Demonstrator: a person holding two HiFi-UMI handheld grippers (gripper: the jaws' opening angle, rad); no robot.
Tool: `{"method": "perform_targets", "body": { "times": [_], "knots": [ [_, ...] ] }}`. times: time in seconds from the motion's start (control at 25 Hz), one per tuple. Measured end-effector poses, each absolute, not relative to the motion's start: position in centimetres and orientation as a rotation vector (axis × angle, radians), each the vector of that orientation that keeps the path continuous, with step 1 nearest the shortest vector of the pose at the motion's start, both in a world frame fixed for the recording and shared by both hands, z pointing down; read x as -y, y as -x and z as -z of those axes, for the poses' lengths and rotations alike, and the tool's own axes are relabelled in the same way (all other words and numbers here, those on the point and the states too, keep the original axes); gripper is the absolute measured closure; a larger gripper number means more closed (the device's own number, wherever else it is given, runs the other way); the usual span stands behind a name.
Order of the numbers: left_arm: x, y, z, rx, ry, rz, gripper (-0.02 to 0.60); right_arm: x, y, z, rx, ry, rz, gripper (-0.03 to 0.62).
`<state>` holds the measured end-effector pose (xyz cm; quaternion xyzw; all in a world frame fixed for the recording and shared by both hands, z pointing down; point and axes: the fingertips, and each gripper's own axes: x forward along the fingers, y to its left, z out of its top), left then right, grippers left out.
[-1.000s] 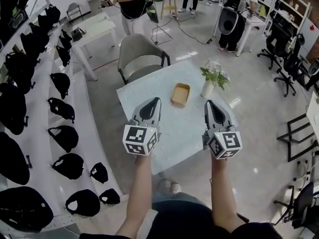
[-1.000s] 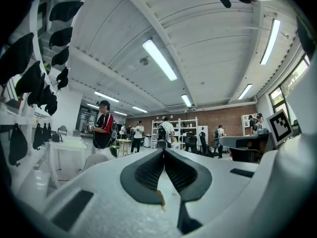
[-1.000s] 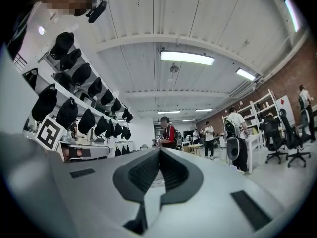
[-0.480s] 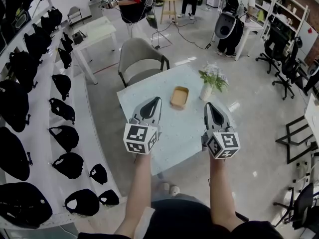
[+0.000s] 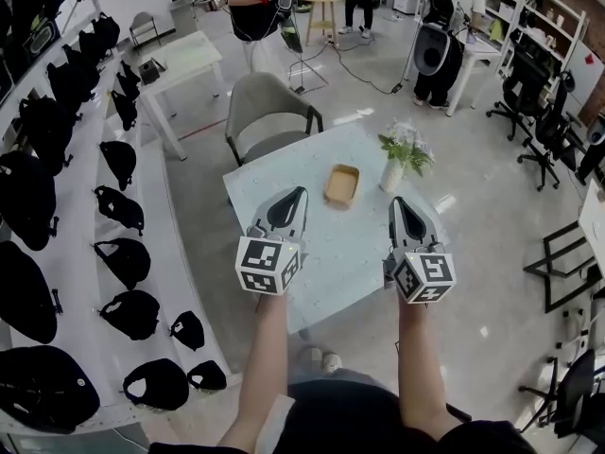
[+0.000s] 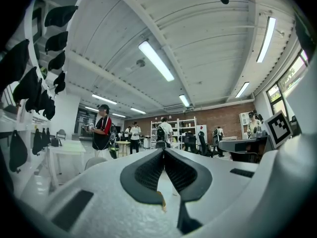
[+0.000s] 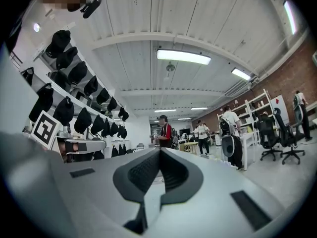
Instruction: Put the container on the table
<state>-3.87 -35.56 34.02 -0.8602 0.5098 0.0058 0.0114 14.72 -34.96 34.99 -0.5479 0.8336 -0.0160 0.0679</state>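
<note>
Head view, nearest first: both forearms reach forward over the near edge of a pale table point(image 5: 321, 265). The left gripper point(image 5: 296, 195) and right gripper point(image 5: 401, 202) hover side by side above it, well apart from each other, noses pointing away from the person.

Left gripper view: the dark pads point(image 6: 148, 171) are pressed together at the tip, with nothing pinched between them. Right gripper view: same reading, pads point(image 7: 143, 172) meet at the tip and hold nothing.

Farther along the table, between the two gripper noses and beyond them, a shallow tan container point(image 5: 342, 183) sits flat on the tabletop. No tool touches it. Just to its right stands a white vase point(image 5: 391, 172) with flowers. A grey chair point(image 5: 267, 102) is tucked at the far side. A shelf with black caps point(image 5: 121, 258) runs along the left. People stand in the background.

Judgement on progress: the container rests on the table and both tools are free of it, so the placing looks done. Nothing appears left beyond drawing the grippers back.
</note>
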Motion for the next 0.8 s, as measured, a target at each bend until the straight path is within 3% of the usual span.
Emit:
{"method": "perform_targets", "body": {
  "times": [0.8],
  "knots": [
    [35.81,4.67,-34.56,-1.609,2.686,-0.015,0.566,35.15,-14.19,-35.50,-2.517,1.675,0.051,0.597]
  ]
}}
